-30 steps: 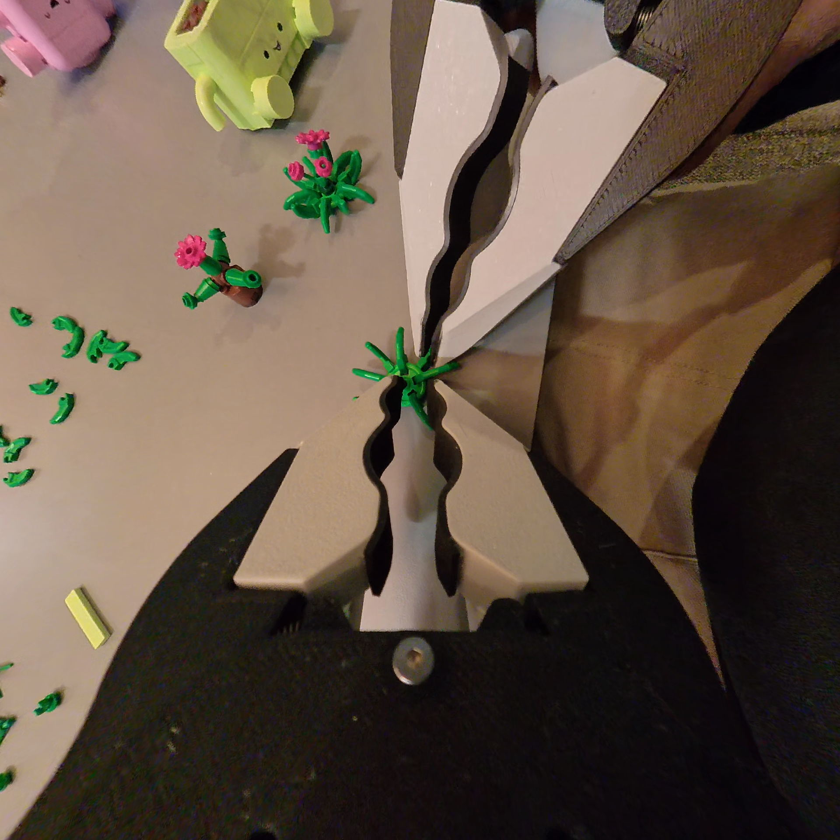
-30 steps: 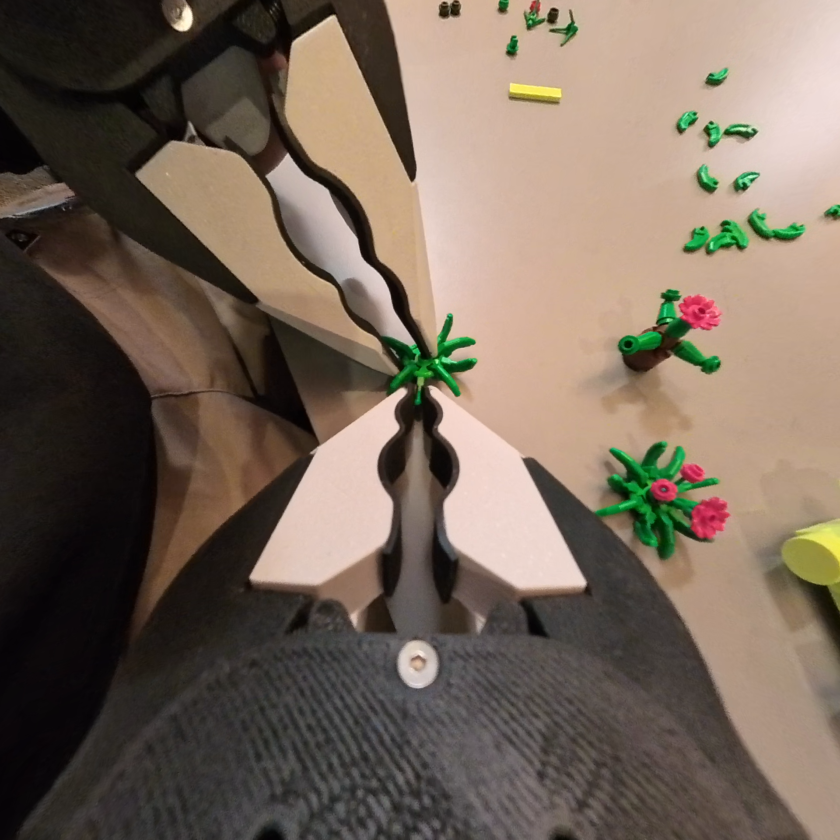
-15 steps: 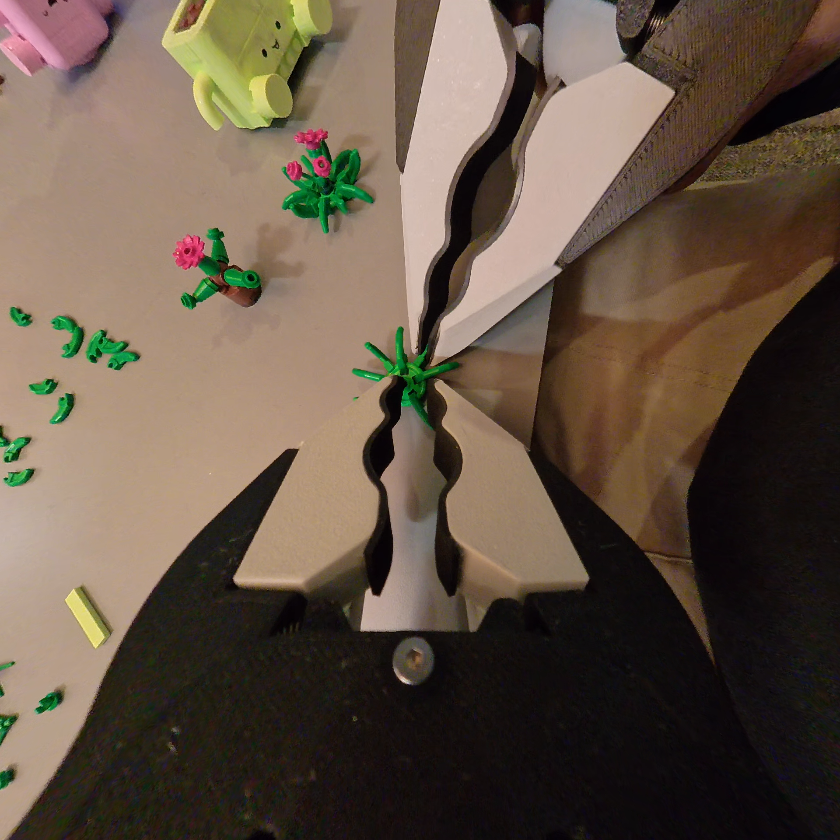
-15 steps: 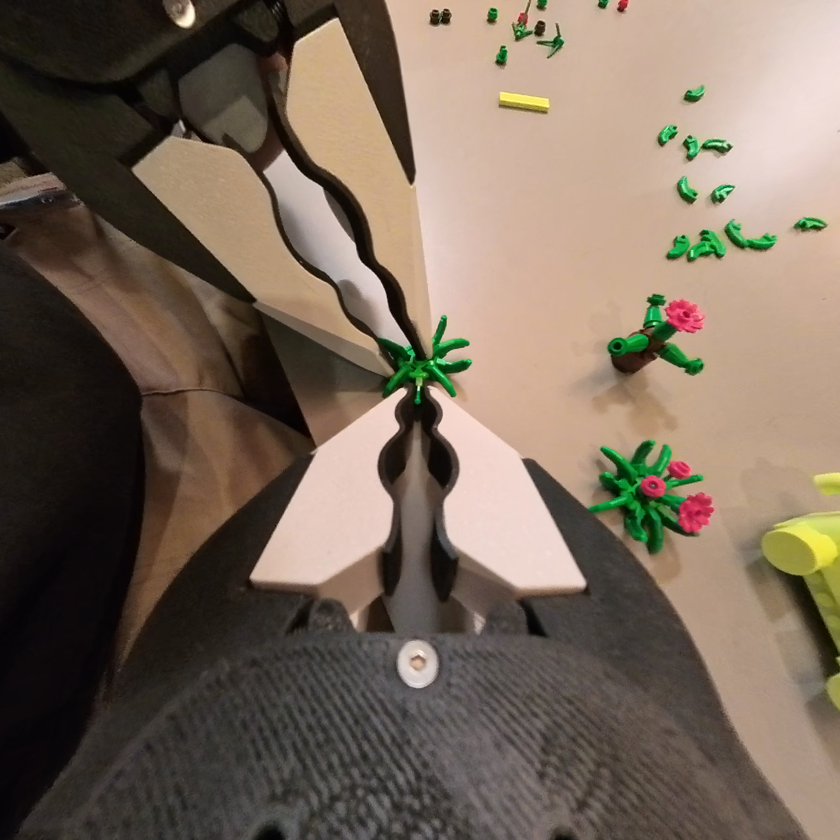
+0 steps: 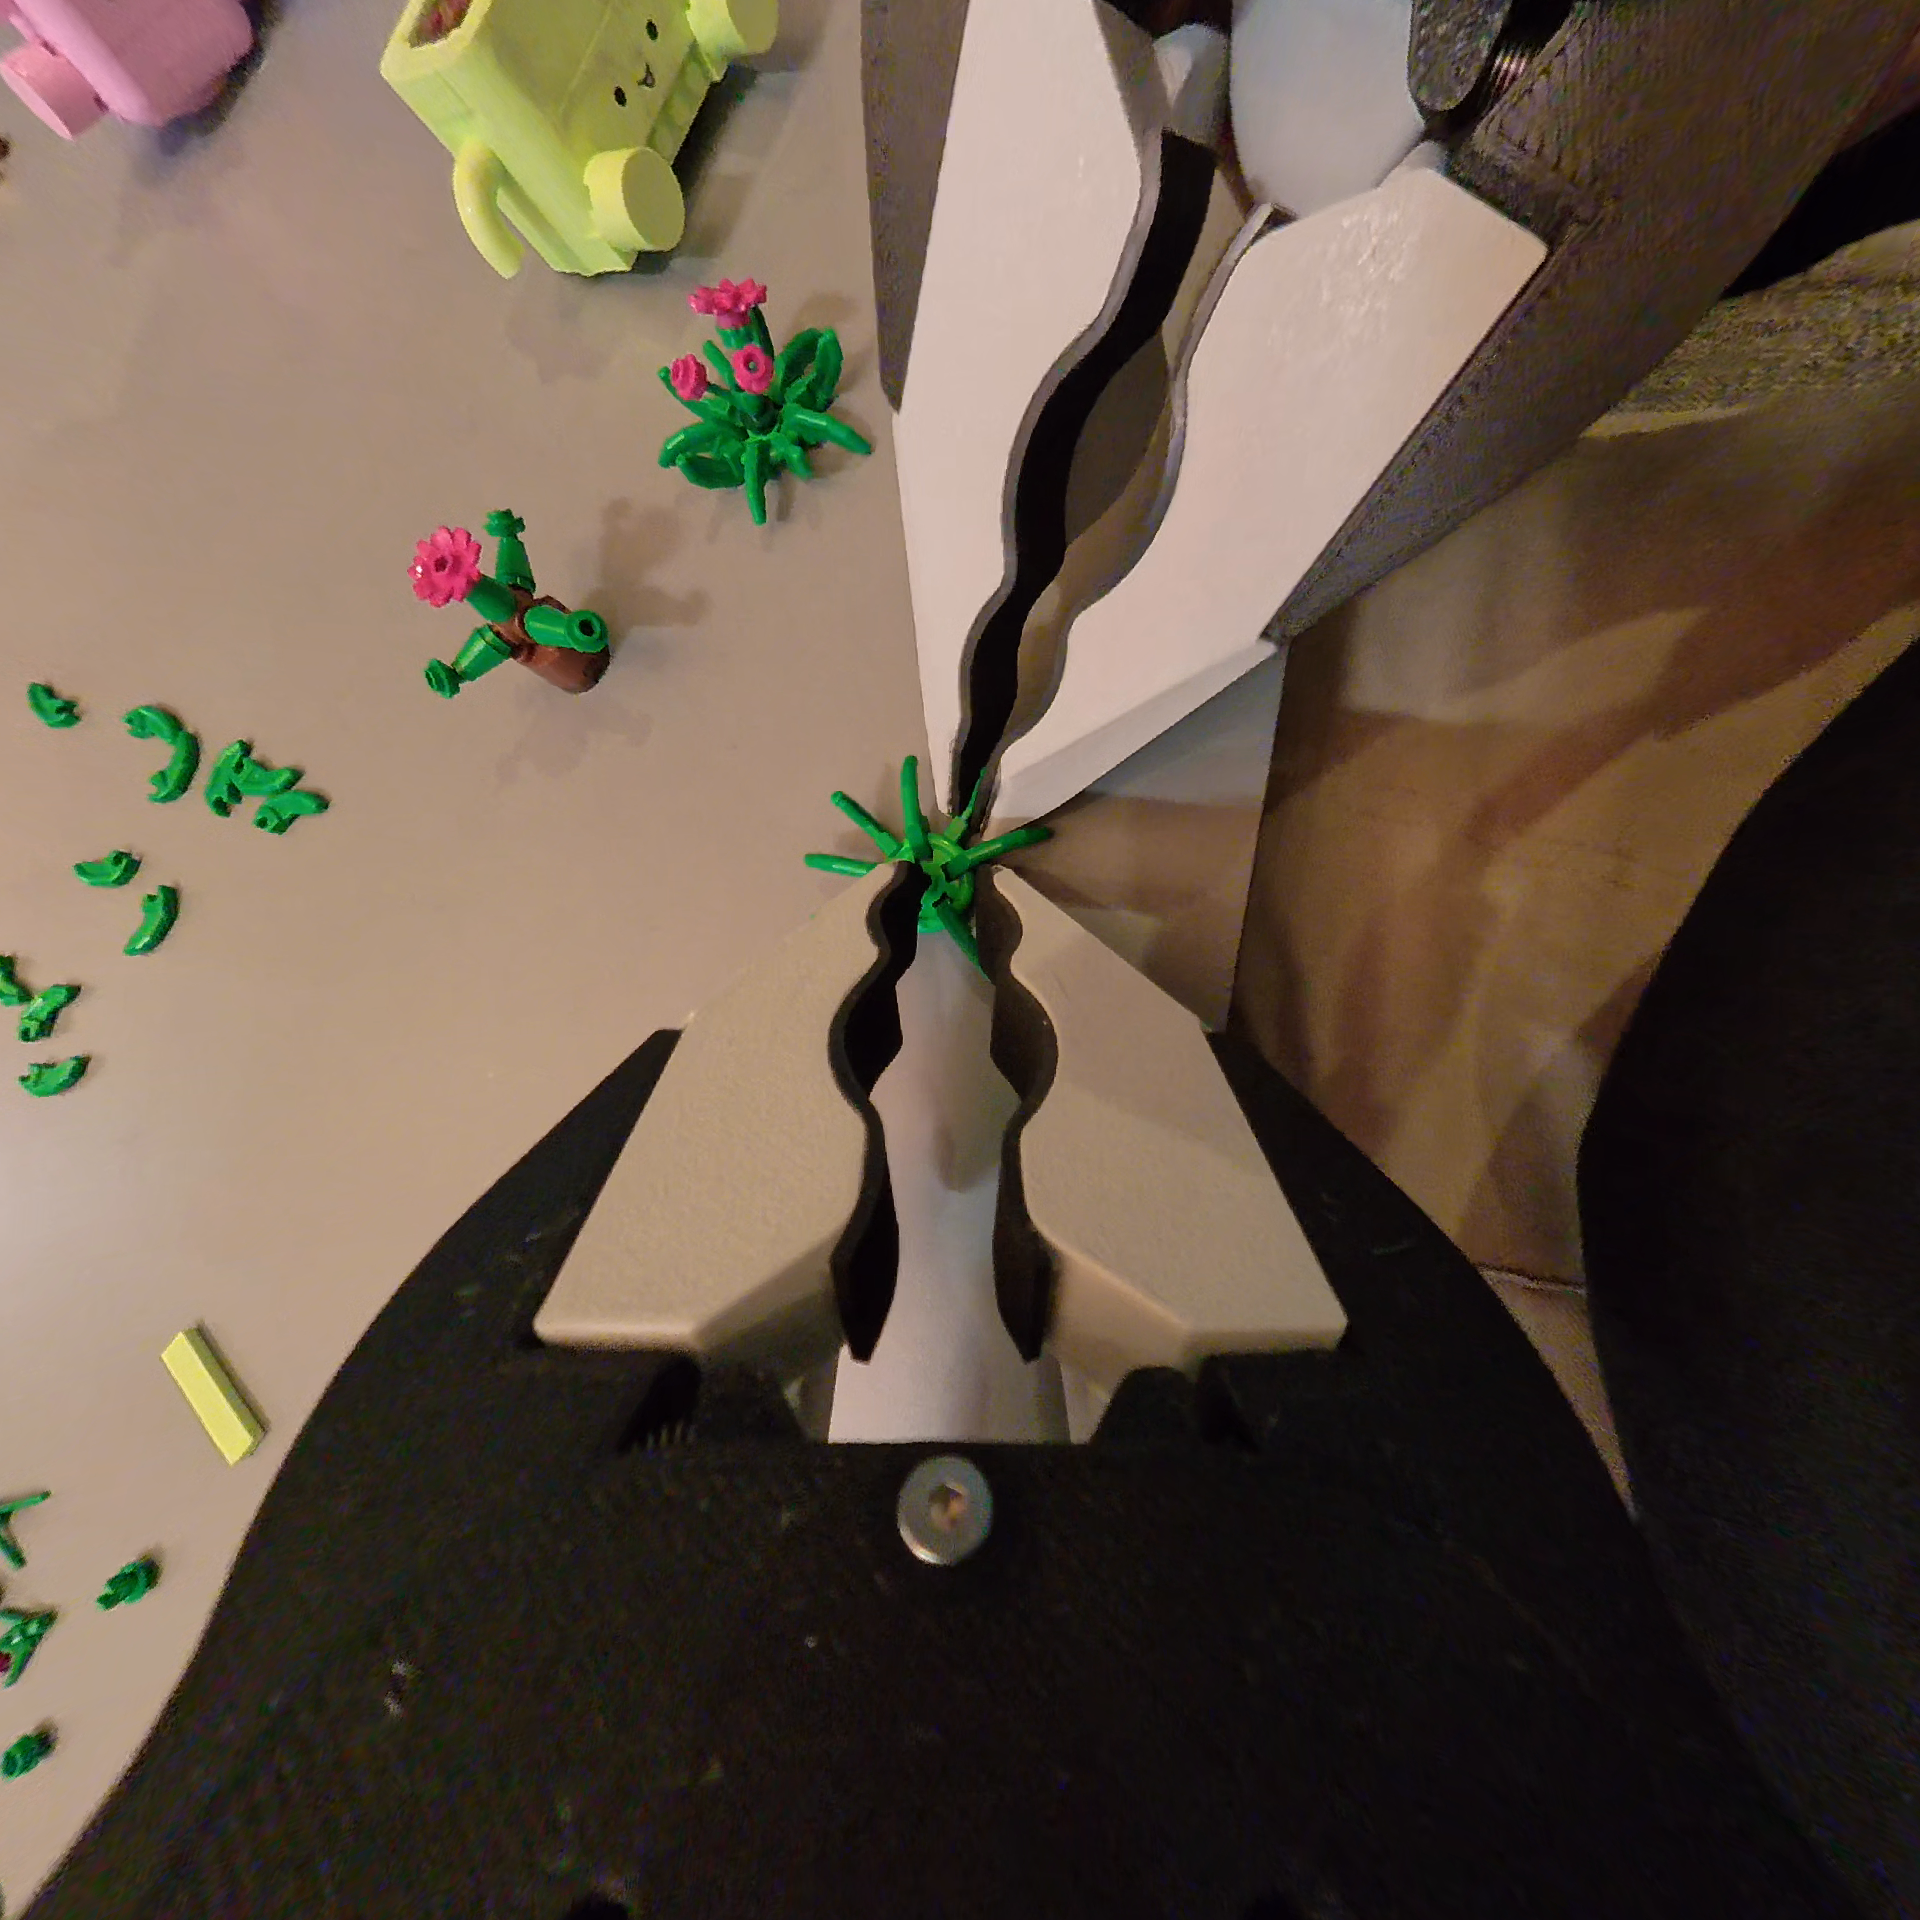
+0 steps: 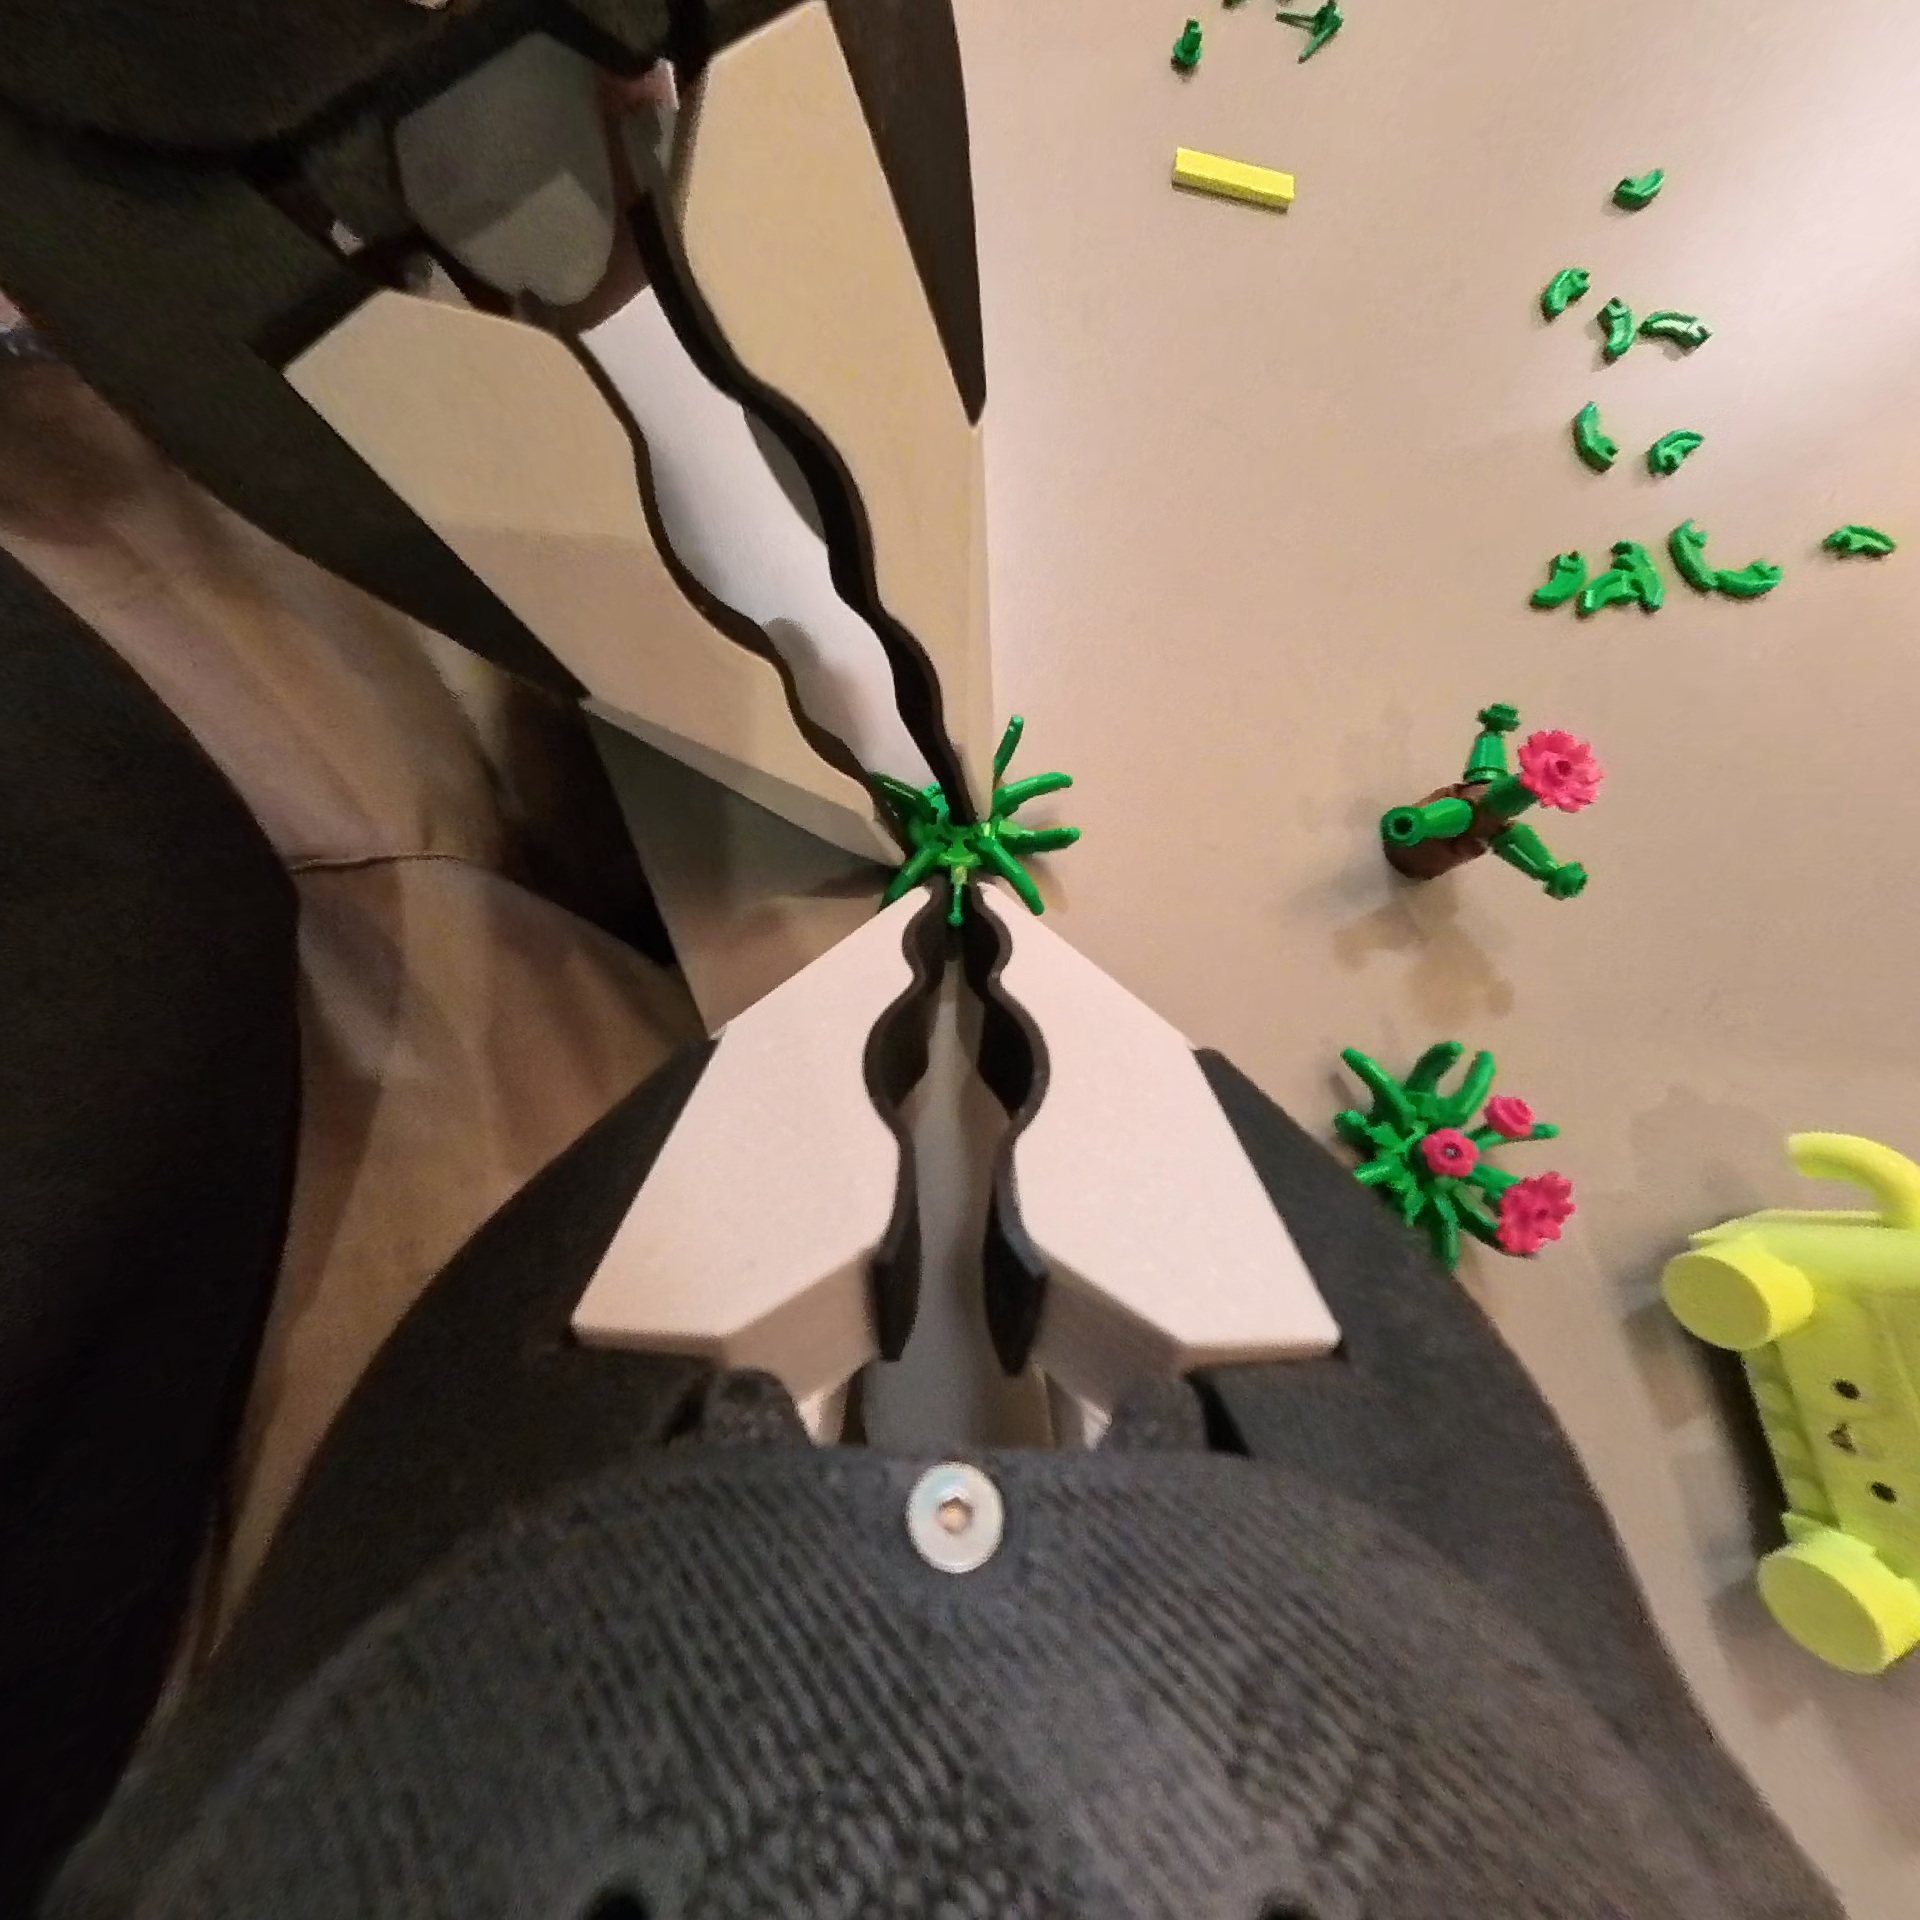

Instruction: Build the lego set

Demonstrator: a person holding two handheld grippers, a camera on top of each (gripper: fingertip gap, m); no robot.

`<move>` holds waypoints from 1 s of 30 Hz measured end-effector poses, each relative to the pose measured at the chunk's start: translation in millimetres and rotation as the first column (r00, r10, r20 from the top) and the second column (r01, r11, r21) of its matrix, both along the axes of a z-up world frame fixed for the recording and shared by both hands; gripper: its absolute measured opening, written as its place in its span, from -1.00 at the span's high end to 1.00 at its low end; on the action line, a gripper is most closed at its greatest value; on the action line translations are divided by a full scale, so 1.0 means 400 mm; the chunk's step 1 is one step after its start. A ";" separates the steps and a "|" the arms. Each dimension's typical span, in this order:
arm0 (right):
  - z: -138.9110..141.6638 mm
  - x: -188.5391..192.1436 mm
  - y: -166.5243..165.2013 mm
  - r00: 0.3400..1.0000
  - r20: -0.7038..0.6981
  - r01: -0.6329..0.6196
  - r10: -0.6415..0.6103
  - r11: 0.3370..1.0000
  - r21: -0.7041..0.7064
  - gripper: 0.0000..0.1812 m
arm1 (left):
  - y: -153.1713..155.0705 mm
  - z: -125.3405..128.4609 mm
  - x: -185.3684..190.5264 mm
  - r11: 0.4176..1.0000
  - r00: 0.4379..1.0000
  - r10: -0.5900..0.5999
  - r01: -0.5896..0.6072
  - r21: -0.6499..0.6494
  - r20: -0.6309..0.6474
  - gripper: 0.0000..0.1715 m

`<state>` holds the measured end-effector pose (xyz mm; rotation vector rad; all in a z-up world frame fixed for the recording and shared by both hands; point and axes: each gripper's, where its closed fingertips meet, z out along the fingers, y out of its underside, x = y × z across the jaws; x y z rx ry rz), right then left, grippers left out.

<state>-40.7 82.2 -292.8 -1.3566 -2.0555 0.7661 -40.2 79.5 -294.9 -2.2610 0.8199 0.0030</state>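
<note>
A small green spiky leaf cluster [image 5: 923, 847] is pinched between both grippers above the table's near edge. My left gripper [image 5: 940, 896] is shut on its lower side. My right gripper [image 5: 971, 795] comes in from above, tip to tip, shut on its other side. In the right wrist view the cluster [image 6: 971, 831] sits just past my right gripper [image 6: 956, 912], with the left gripper [image 6: 948, 800] opposite. A finished leafy plant with pink flowers [image 5: 753, 410] and a brown stem piece with one pink flower [image 5: 514, 623] lie on the table.
A yellow-green pot figure [image 5: 582, 114] and a pink one [image 5: 114, 52] lie at the far end. Loose green leaf pieces [image 5: 208, 774] and a yellow tile [image 5: 213, 1397] are scattered on the left. A person's tan trousers [image 5: 1455, 883] are beside the table edge. My two grippers' fingertips are within a few centimetres of each other.
Both grippers stay shut on the leaf cluster, tip to tip. The right wrist view has shifted a little, bringing more of the yellow-green pot into view.
</note>
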 end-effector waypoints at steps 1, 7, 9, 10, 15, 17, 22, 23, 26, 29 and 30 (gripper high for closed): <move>0.000 -0.002 0.001 1.000 0.006 -0.008 0.008 1.000 0.002 1.00 | 0.000 0.000 -0.001 1.000 1.000 0.000 0.000 0.004 -0.004 0.88; 0.000 -0.003 0.001 0.997 0.043 -0.057 0.058 0.997 -0.043 1.00 | 0.000 -0.001 -0.002 1.000 1.000 -0.004 0.004 -0.003 0.016 0.88; 0.000 -0.004 0.002 0.996 0.057 -0.065 0.068 0.996 -0.062 1.00 | -0.001 -0.001 0.000 1.000 0.999 -0.007 0.007 -0.007 0.032 0.88; 0.000 -0.006 0.001 0.995 0.067 -0.069 0.074 0.995 -0.071 1.00 | 0.000 0.000 0.001 1.000 0.999 -0.003 0.003 -0.004 0.039 0.88; 0.000 -0.007 -0.001 0.988 0.117 -0.097 0.105 0.992 -0.075 1.00 | 0.000 -0.001 0.000 1.000 0.999 0.007 -0.007 -0.005 0.054 0.88; 0.000 -0.007 -0.001 0.983 0.131 -0.119 0.126 0.991 -0.062 1.00 | 0.000 -0.001 0.000 1.000 0.998 0.010 -0.009 -0.008 0.068 0.88; 0.001 -0.010 -0.003 0.967 0.171 -0.184 0.188 0.982 -0.039 1.00 | 0.000 -0.002 -0.001 1.000 0.998 0.015 -0.014 -0.013 0.066 0.87; 0.001 -0.011 -0.004 0.963 0.180 -0.197 0.200 0.980 -0.036 1.00 | -0.001 -0.002 0.000 1.000 0.997 0.014 -0.013 -0.014 0.070 0.88; 0.002 -0.017 -0.004 0.954 0.193 -0.224 0.230 0.973 -0.054 1.00 | -0.003 -0.004 0.002 1.000 0.998 0.008 -0.008 0.002 0.061 0.93; 0.001 -0.018 -0.004 0.953 0.188 -0.221 0.237 0.970 -0.104 1.00 | -0.002 -0.004 0.002 1.000 0.997 0.018 -0.018 0.002 0.072 0.93; 0.001 -0.018 -0.004 0.954 0.181 -0.221 0.238 0.969 -0.110 1.00 | -0.002 -0.003 0.002 1.000 0.997 0.022 -0.022 0.003 0.080 0.93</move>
